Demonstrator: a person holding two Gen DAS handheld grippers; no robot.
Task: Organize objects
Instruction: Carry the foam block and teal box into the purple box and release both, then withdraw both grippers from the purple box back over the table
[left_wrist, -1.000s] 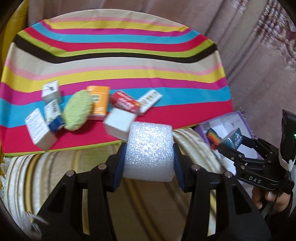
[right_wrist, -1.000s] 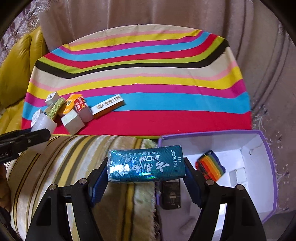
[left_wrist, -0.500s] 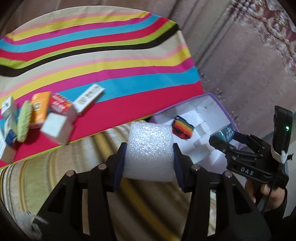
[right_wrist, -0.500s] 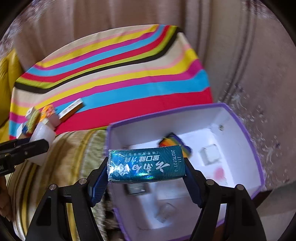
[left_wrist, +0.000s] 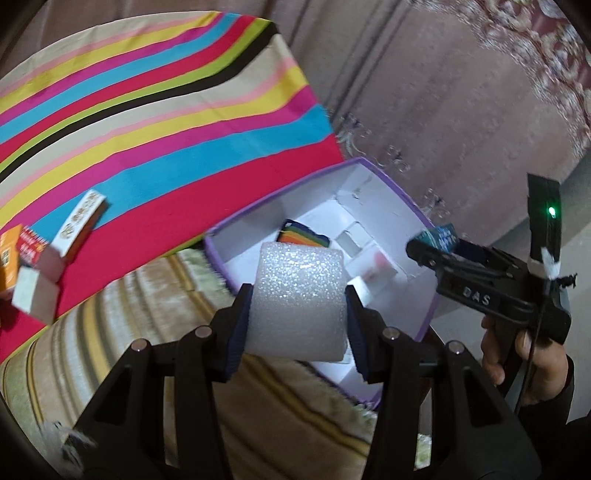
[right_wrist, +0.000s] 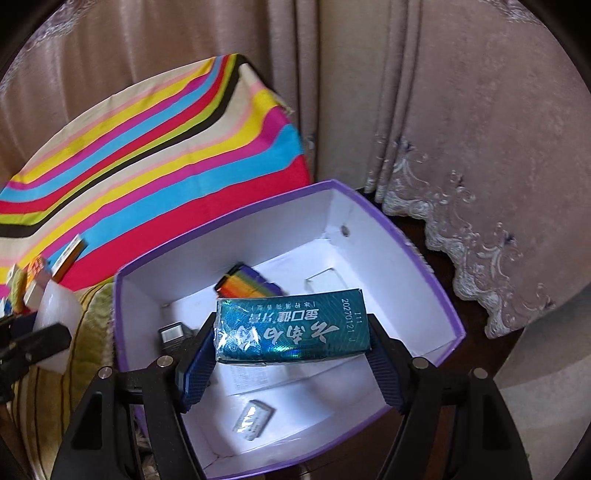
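The left claw (left_wrist: 298, 306) is clenched on a white foam block (left_wrist: 298, 301), held at frame centre over the near rim of the purple-edged white cardboard box (right_wrist: 436, 280), apparently so it can be dropped inside. The right claw (right_wrist: 291, 354) clamps a teal foil-wrapped carton (right_wrist: 291, 328) by its ends, low in its frame above the box floor, beside a rainbow-striped pouch (right_wrist: 243, 286). A second ago both claws looked mostly at the striped cloth (left_wrist: 147, 122); now the box fills both views, and the small boxes left on the cloth (left_wrist: 79, 221) sit at far left.
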